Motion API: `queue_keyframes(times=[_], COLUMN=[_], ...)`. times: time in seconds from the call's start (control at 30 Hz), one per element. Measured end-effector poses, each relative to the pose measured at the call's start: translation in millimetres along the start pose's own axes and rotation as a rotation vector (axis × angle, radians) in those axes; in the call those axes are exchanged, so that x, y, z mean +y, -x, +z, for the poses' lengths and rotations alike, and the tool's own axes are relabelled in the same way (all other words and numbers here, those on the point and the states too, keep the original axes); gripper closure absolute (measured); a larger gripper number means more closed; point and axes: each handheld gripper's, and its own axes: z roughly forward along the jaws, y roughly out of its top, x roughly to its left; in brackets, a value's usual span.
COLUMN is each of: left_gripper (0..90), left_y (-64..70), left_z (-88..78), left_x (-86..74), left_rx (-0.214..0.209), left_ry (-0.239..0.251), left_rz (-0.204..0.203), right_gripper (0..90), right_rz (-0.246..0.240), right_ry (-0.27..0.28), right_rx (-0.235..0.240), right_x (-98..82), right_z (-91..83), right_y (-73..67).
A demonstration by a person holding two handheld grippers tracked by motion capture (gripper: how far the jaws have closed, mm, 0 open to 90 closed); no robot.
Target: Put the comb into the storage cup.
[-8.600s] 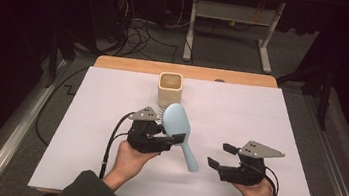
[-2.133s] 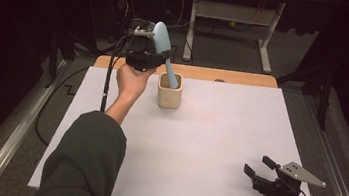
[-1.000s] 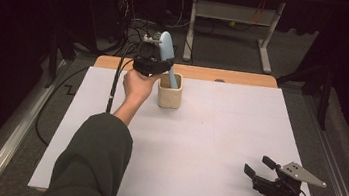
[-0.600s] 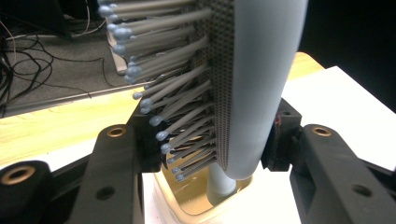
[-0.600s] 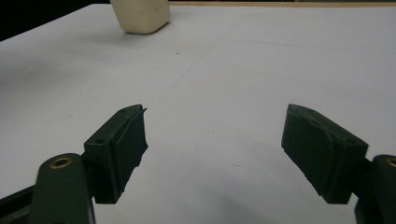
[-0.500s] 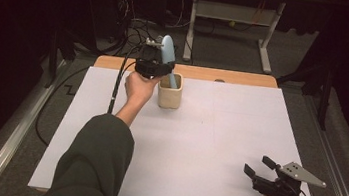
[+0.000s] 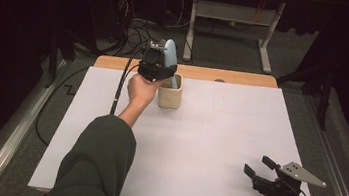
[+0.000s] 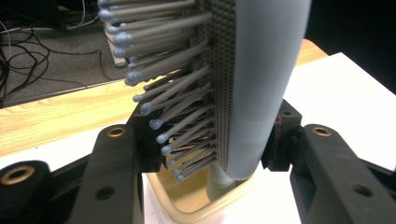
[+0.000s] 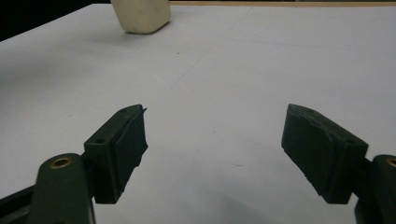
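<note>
Brush going handle-first into the cup

My left tool point(image 7: 158, 71) is clamped on the pale blue hairbrush point(image 8: 261, 84), its handle inside the square cream cup point(image 7: 169, 96) at the table's far edge. My right tool point(image 9: 215, 154) gapes wide over white table point(image 7: 216, 148) paper; room's dark, cables behind.

The hairbrush point(image 8: 261, 84) handle's lower end is hidden inside the cup point(image 8: 187, 205), its head cut off above.

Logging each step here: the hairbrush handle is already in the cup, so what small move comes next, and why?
Probably open the left gripper: it is clamped on the hairbrush, whose handle already stands inside the cup, so letting go should leave it there.
</note>
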Motion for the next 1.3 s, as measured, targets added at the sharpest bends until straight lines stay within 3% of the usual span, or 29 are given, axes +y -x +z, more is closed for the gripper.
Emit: queue_keyframes(times=[0.37, 0.73, 1.3], left_gripper=[52.0, 51.8, 49.8], left_y=[1.3, -1.8, 1.3], left_z=[6.4, 13.7, 19.6], left_x=[-4.0, -11.7, -17.9], left_rx=[0.008, 0.008, 0.035], left_ry=[-0.026, -0.042, -0.069], left_rz=[0.014, -0.006, 0.034], right_gripper=[22.9, 22.9, 22.9], right_rz=[0.002, 0.004, 0.001], right_ry=[-0.004, -0.005, -0.005], right_rx=[0.003, 0.004, 0.007], right_x=[-0.2, -0.3, -0.3], right_z=[0.4, 0.5, 0.9], right_y=[0.0, 0.0, 0.0])
